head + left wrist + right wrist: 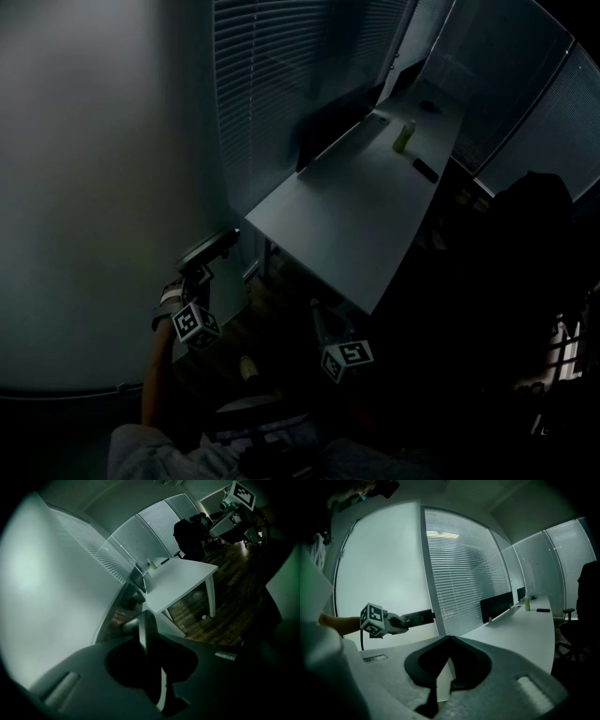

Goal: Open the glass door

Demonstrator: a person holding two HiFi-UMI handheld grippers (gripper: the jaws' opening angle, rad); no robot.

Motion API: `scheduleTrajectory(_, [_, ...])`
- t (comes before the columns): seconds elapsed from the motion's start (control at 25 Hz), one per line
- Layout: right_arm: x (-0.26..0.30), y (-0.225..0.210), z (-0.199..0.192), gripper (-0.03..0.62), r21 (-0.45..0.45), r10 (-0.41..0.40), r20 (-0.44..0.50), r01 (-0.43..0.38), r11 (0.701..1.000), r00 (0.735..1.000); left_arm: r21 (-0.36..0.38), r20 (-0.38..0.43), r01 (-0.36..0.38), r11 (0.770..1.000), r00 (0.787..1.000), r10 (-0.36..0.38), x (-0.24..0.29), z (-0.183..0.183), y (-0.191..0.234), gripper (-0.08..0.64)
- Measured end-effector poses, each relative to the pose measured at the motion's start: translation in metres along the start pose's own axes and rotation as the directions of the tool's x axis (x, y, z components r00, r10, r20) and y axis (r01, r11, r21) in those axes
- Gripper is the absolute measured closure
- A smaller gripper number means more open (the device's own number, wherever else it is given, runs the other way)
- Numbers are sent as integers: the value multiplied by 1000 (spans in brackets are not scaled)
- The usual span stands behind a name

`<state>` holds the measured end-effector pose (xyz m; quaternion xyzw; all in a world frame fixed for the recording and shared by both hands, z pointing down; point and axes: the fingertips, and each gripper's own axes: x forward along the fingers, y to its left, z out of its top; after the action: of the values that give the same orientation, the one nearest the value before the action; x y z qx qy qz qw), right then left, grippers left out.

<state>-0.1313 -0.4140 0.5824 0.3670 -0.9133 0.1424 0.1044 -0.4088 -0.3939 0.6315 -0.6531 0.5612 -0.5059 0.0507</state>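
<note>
The left hand-held gripper (195,272) is clamped on the dark lever handle (417,617) of the frosted glass door (84,187) ahead. The right hand-held gripper (448,639) is closed, empty and apart from it. Shadow blurs where pads meet handle.

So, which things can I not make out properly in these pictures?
- Thin dark bar between the fingers of the left gripper: handle or door edge, left gripper view too dark.
- Small flat black object on the long white table: phone or remote, too small in head view.
- Black office chair: cut off by the right edge, right gripper view.
</note>
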Motion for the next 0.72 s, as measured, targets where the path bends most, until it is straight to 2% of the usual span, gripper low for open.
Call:
scheduleTrajectory(0.28, [-26, -4, 0, 591, 6, 5, 19, -5, 1000, 1000, 16, 16, 24, 1000, 1000, -25, -19, 12, -20, 511])
scheduleTrajectory(0.72, [-74, -7, -15, 592, 15, 3, 19, -3, 1000, 1000, 60, 39, 22, 998, 999, -24, -44, 23, -50, 511])
